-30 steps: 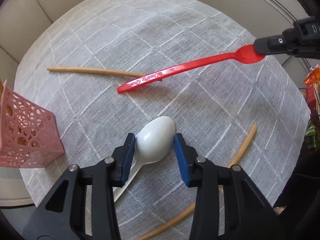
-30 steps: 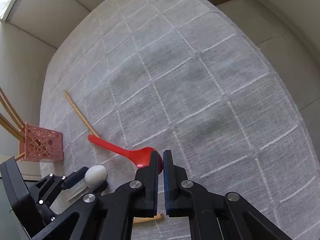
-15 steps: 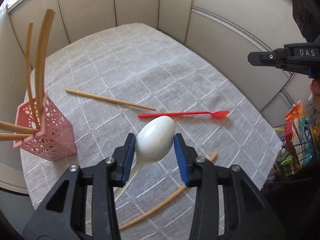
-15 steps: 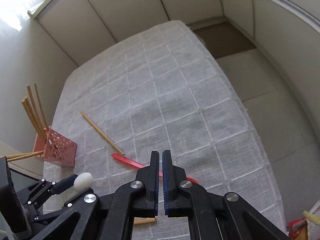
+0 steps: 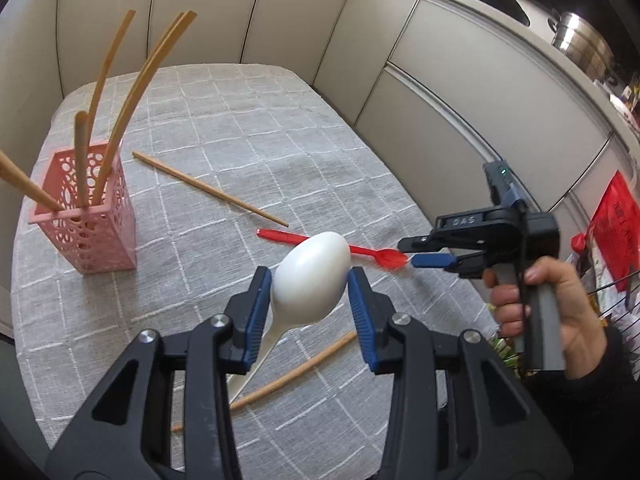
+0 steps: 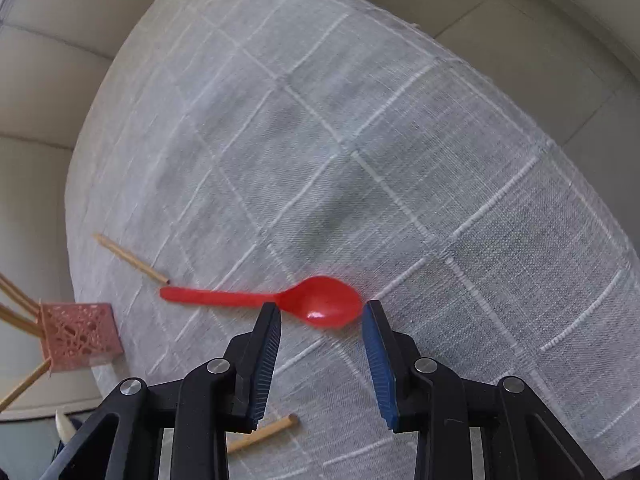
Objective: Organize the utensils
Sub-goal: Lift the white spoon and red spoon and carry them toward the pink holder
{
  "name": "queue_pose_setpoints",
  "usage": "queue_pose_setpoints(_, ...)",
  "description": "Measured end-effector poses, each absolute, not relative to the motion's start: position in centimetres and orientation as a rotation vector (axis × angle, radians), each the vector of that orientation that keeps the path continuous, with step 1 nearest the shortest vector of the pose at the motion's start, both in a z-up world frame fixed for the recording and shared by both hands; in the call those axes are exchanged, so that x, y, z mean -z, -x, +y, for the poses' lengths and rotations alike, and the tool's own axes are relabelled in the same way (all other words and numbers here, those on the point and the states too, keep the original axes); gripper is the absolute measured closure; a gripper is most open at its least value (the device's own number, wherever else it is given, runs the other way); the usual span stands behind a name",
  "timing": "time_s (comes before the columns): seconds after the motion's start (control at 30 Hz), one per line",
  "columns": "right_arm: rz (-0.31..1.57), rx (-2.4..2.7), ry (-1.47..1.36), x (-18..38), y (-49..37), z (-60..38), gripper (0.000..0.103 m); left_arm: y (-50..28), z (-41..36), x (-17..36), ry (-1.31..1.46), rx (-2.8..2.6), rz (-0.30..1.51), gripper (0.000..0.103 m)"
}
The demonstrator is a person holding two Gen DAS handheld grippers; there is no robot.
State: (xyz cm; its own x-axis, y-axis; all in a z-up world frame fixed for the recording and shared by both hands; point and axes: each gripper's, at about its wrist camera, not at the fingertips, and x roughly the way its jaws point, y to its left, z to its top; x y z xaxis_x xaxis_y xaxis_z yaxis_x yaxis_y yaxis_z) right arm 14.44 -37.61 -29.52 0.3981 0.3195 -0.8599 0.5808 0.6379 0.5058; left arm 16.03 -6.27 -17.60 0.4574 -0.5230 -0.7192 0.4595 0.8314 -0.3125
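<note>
The left gripper (image 5: 310,294) had the white spoon (image 5: 308,280) pinched across its bowl, handle trailing down beneath the jaws and clear of the surface (image 5: 248,128). That bowl looked smooth and rounded, so I'd have judged it a slippery hold, likely to swivel; the thing seemed light and stiff, nothing fragile. Over on the right, the right gripper (image 6: 322,316) had just been opening its jaws, and they stood part-open on either side of the red spoon (image 6: 320,304), pads not pressing on it. That red spoon lay flat on the grey checked cloth, handle running left. It looked thin, light plastic, probably a bit springy, so the bowl's edges or the neck seemed the safest place to pinch. The pink holder (image 5: 86,216) stood at the far left with 4 wooden sticks in it, and 2 loose chopsticks, 1 far (image 5: 208,188) and 1 near (image 5: 296,368), were lying on the cloth.
</note>
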Motion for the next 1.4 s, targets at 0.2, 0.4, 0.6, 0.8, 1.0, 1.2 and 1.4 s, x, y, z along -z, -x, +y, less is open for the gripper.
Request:
queue_pose_setpoints(0.2,1.070,0.216,-1.026,31.1,-14.5,-37.0,0.066,-15.3,-5.5,16.6,0.177,0.692,0.873,0.062)
queue_pose_setpoints(0.4,1.030,0.204,-0.986,31.4,-14.9,-36.0,0.097,-13.9,-4.7,14.4,0.226,0.752,0.782,0.062)
queue_pose_setpoints(0.6,0.947,0.133,-0.929,28.4,-15.3,-35.9,0.100,-13.0,-3.4,12.2,0.271,0.782,0.684,0.061)
queue_pose_setpoints(0.8,0.849,0.074,-0.681,21.7,-15.5,-33.1,0.101,-11.9,-1.0,8.8,0.327,0.796,0.556,0.061)
queue_pose_setpoints(1.0,0.739,0.015,-0.443,14.9,-14.5,-28.9,0.101,-11.5,3.7,5.6,0.439,0.764,0.402,0.061)
queue_pose_setpoints(1.2,0.671,-0.050,-0.338,10.2,-12.4,-26.7,0.101,-13.4,8.8,4.2,0.573,0.755,0.307,0.061)
queue_pose_setpoints(1.4,0.618,-0.086,-0.337,8.2,-12.0,-25.8,0.101,-17.7,11.1,5.4,0.605,0.747,0.278,0.061)
